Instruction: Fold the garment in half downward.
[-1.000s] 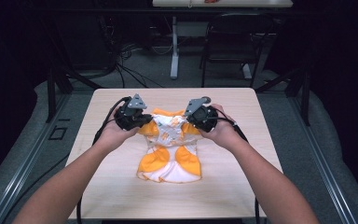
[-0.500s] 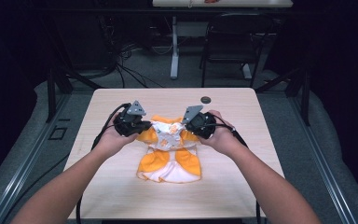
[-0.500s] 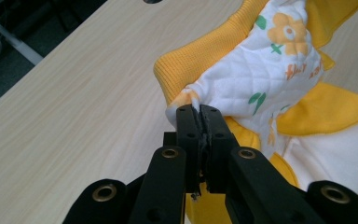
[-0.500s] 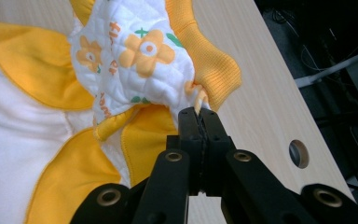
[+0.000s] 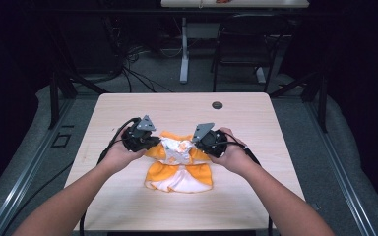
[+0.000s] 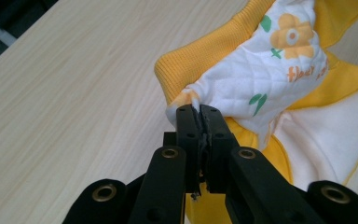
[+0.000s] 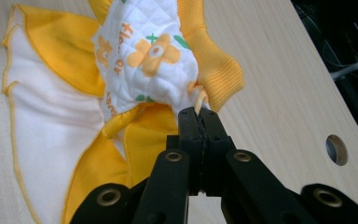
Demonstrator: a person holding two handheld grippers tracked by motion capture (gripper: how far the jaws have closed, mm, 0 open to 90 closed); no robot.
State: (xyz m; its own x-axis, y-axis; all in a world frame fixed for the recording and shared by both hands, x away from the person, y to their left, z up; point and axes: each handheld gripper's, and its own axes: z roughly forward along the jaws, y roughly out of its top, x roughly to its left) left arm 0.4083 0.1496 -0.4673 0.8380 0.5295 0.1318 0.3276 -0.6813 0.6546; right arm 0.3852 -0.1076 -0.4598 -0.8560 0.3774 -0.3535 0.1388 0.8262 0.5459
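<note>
Left forearm: comes in from the bottom left of the high view and angles up toward the middle of the bench (image 5: 128, 206)
Left hand (image 5: 120, 155): wraps the body of the left gripper (image 5: 158, 142), whose grey plate tilts up and whose jaws point inward to the right
Right forearm: enters from the bottom right and angles up and inward, mirroring the other
Right hand (image 5: 229, 155): cups the right gripper (image 5: 193, 143), jaws pointing inward to the left, grey plate tilted up
Left gripper state: clenched on a pinch of the garment (image 5: 179, 164); in the left gripper view the two black jaws meet on a white quilted corner beside the yellow ribbed band (image 6: 186, 65)
Right gripper state: clenched on the garment as well; in the right gripper view its jaws nip the quilted fabric just beside the ribbed band
Garment: a small yellow and white piece with orange flower print (image 7: 154, 51), lying at the middle of the bench between the two grippers
Garment upper part: bunched and raised between the jaws, its printed quilted panel folded over
Garment lower part: spreads flat on the bench toward the person, below both grippers
Round hole (image 5: 217, 104): in the bench top at the far side, well apart from the garment
</note>
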